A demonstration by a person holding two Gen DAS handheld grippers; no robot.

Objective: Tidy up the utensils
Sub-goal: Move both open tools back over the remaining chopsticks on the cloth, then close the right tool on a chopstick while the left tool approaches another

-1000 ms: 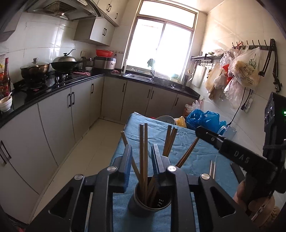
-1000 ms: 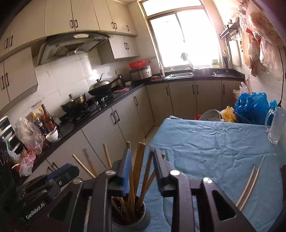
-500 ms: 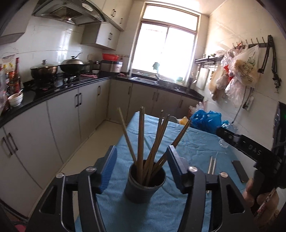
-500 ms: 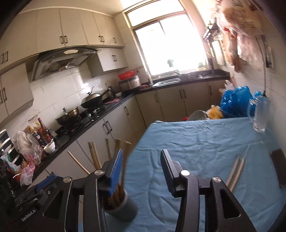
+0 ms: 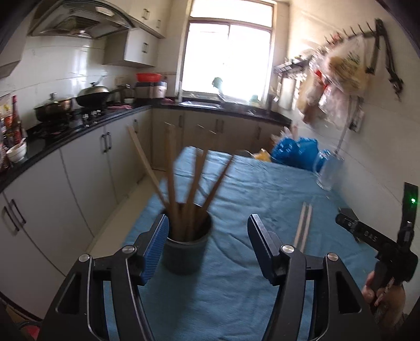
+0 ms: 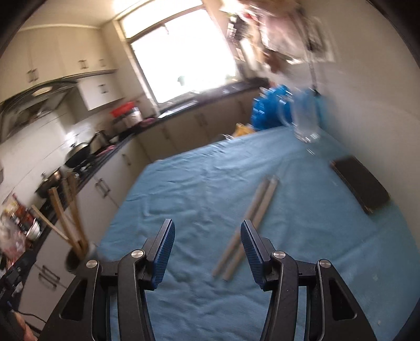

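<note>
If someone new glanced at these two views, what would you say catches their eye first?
Probably the dark holder bristling with wooden chopsticks, standing near the left edge of the blue tablecloth. Next, the loose pair of chopsticks lying flat on the cloth just ahead of the open right gripper, with a black phone further right.

A bright window is set in the far wall at the upper centre. Pale cabinets under a black countertop are ranged along the left. A range hood is mounted at upper left. White tiled walls are lit by daylight.
</note>
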